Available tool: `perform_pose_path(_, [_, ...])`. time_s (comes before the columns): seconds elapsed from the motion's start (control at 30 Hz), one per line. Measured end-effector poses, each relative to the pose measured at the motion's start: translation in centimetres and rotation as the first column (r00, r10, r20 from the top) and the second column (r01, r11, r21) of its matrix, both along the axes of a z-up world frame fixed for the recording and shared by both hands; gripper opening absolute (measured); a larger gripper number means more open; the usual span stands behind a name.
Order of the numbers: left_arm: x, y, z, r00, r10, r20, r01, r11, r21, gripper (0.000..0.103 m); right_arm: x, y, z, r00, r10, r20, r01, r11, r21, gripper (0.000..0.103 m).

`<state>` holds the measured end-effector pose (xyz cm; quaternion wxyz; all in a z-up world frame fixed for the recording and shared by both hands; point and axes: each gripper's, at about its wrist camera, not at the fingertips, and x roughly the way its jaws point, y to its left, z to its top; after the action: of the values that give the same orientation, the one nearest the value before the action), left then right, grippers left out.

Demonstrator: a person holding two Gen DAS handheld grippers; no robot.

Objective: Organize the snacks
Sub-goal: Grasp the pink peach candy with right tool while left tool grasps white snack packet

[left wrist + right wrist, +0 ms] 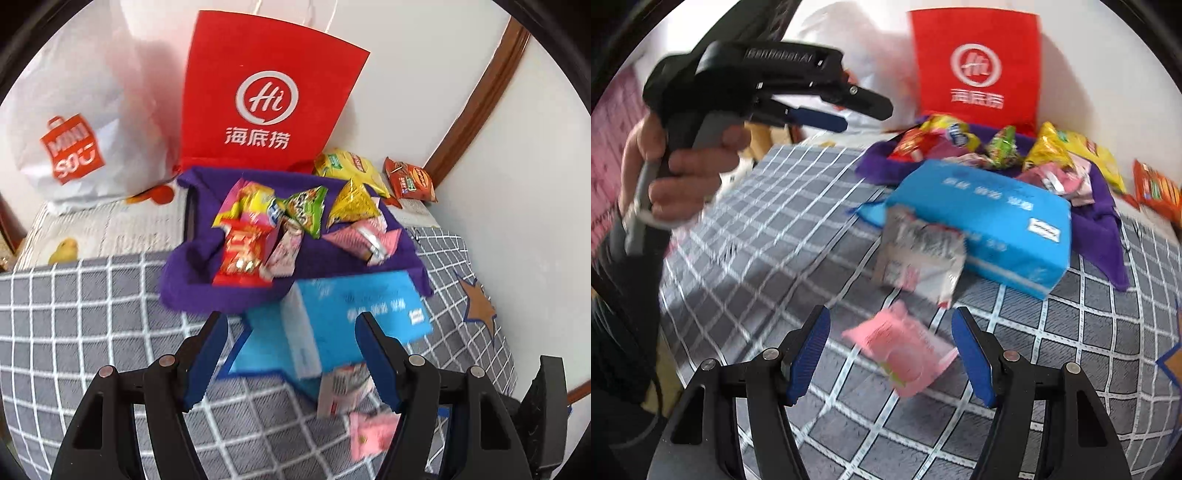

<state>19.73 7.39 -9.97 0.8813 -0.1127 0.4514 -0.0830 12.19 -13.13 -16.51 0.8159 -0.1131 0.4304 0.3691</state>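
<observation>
Both grippers open above the checked bed

The left gripper [291, 354] hangs with jaws spread wide, holding nothing, over the blue tissue pack [354, 314] on the grey checked bed cover [92, 302]. The right gripper [890, 354] is just as wide and empty, a pink snack packet [905, 350] lying between its jaws. A white packet [919, 254] leans against the tissue pack. More snacks [280, 221] sit heaped on a purple cloth [184, 284] before a red bag [266, 92]
</observation>
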Motion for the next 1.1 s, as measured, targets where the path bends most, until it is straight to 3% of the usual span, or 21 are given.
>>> perform_pose_path(0.33, [-2.9, 0.5, -1.9, 1.000, 0.006, -0.028, -0.005, 1.000, 0.009, 0.070, 1.2, 2.3, -3.5, 0.998, 0.064, 0.007, -0.063, 0.987, -0.146, 0.066])
perform_pose_path(0.4, [-3.2, 0.4, -2.6, 0.999, 0.006, -0.037, -0.006, 1.000, 0.004, 0.070, 1.3, 2.2, -3.5, 0.998, 0.066, 0.003, -0.065, 0.990, -0.124, 0.053])
perform_pose_path(0.43, [-3.4, 0.3, -3.0, 0.999, 0.006, -0.043, -0.006, 1.000, -0.004, 0.070, 1.3, 2.0, -3.5, 0.998, 0.061, -0.004, -0.061, 0.992, -0.112, 0.041])
perform_pose_path(0.67, [-3.3, -3.0, -6.0, 0.995, -0.059, -0.078, 0.056, 0.997, -0.051, 0.070, 0.1, -1.2, -2.5, 1.000, -0.015, 0.012, 0.016, 0.998, -0.062, 0.041])
perform_pose_path(0.9, [-1.7, -6.9, -8.9, 0.986, -0.105, -0.129, 0.092, 0.991, -0.098, 0.068, -0.1, -7.2, -1.6, 0.985, -0.172, 0.025, 0.173, 0.984, -0.036, 0.042])
perform_pose_path(0.97, [-1.4, -7.2, -9.3, 0.987, -0.093, -0.130, 0.078, 0.990, -0.118, 0.060, 0.1, -8.5, -1.7, 0.978, -0.208, 0.019, 0.208, 0.978, -0.028, 0.042])
perform_pose_path(1.0, [-1.3, -7.4, -9.5, 0.987, -0.085, -0.134, 0.069, 0.990, -0.120, 0.047, 0.2, -9.1, -1.7, 0.975, -0.222, 0.019, 0.223, 0.974, -0.026, 0.042])
perform_pose_path(1.1, [-1.3, -7.4, -9.7, 0.985, -0.094, -0.143, 0.073, 0.986, -0.148, 0.033, 0.9, -10.3, -1.4, 0.965, -0.262, 0.017, 0.263, 0.965, -0.010, 0.042])
